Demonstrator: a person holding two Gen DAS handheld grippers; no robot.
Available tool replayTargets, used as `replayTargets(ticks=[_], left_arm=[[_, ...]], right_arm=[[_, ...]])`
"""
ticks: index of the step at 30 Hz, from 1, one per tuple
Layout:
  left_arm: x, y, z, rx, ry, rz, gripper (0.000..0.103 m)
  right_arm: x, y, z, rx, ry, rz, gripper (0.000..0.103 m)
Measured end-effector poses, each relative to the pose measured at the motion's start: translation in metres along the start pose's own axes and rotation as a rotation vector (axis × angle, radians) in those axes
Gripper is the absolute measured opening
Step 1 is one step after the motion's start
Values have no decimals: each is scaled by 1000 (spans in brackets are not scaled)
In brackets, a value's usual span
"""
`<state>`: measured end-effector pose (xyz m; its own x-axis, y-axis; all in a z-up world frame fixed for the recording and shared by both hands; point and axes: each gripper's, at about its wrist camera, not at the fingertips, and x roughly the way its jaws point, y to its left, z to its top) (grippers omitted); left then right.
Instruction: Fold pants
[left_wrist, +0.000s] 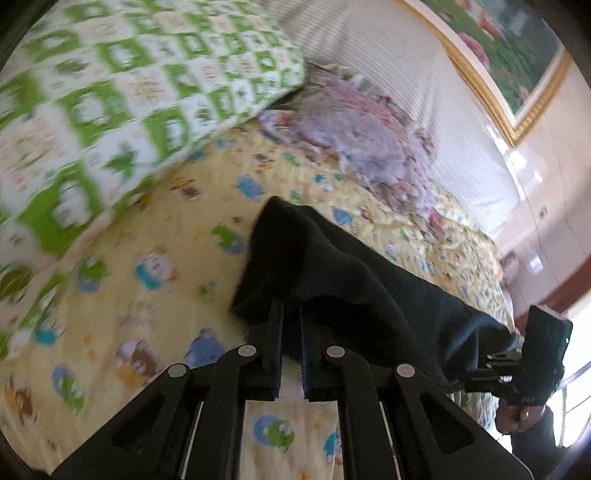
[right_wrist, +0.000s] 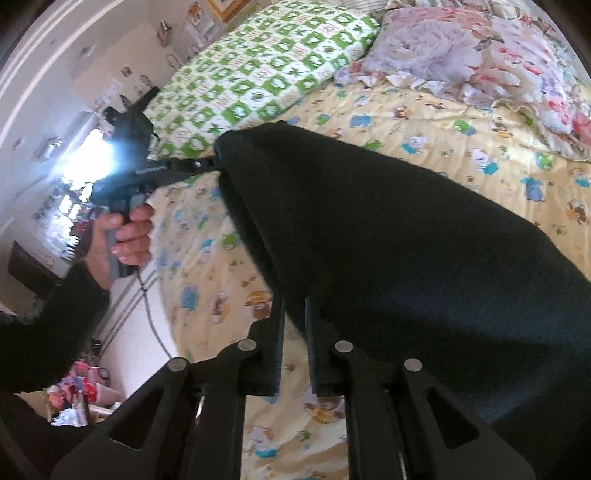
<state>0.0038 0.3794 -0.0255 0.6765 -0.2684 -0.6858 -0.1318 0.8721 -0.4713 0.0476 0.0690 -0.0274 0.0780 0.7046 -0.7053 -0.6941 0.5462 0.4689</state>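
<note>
Jaws of both tools were clamped on the same dark garment. Seen from the left wrist, the left gripper (left_wrist: 291, 308) had its two black fingers nearly together, pinching an edge of the black pants (left_wrist: 314, 258), which rose from the fingertips toward 12 o'clock and trailed away toward 4 o'clock, where the right gripper's body showed near the frame edge. Seen from the right wrist, the right gripper (right_wrist: 295, 301) was likewise pinched tight on the cloth's edge; from there the pants spread toward 1 and 3 o'clock, and their held edge ran up toward 10 o'clock to the left gripper, gripped by the person's left hand (right_wrist: 127, 236)

So the long axis of the pants lay stretched between the two tools, lifted above the yellow cartoon-print bedspread (left_wrist: 147, 229) rather than lying flat on it. A green-and-white checked pillow (right_wrist: 266, 70) sat beyond, at 11 o'clock in the right view. Judging from this, the coming move depended on carrying both held points together across the bed, so the hanging cloth could be laid over itself
</note>
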Motion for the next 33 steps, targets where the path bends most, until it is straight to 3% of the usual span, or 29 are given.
replayTargets(ticks=[3,4,5,6,7,11,17,22,30,33], left_arm=[[-15,3,-1,-53,-37,-8,18],[-18,3,-1,-75,-46,-7,37],[-21,2,0,-111,-59,-7,64],[-24,2,2,-134,-72,-9,73],[-26,0,4,-152,-90,-16,75],[-25,-13,16,-188,-112,-37,78],[9,-19,23,-193,-52,164,78],[26,-5,4,-215,21,233,78],[31,3,-10,-200,43,231,78],[35,0,-4,-214,53,170,78]], right_arm=[[-5,2,1,0,-16,-13,17],[-8,0,2,8,-27,-19,24],[-13,-3,5,24,-43,-24,28],[-16,-7,6,42,-59,-28,37],[-20,-11,9,62,-77,-34,43],[-36,-37,26,155,-135,-106,44],[-41,-89,66,321,-179,-207,44],[-17,-110,91,320,-141,-259,44],[20,-109,83,264,-29,-260,44],[23,-91,69,213,-10,-224,44]])
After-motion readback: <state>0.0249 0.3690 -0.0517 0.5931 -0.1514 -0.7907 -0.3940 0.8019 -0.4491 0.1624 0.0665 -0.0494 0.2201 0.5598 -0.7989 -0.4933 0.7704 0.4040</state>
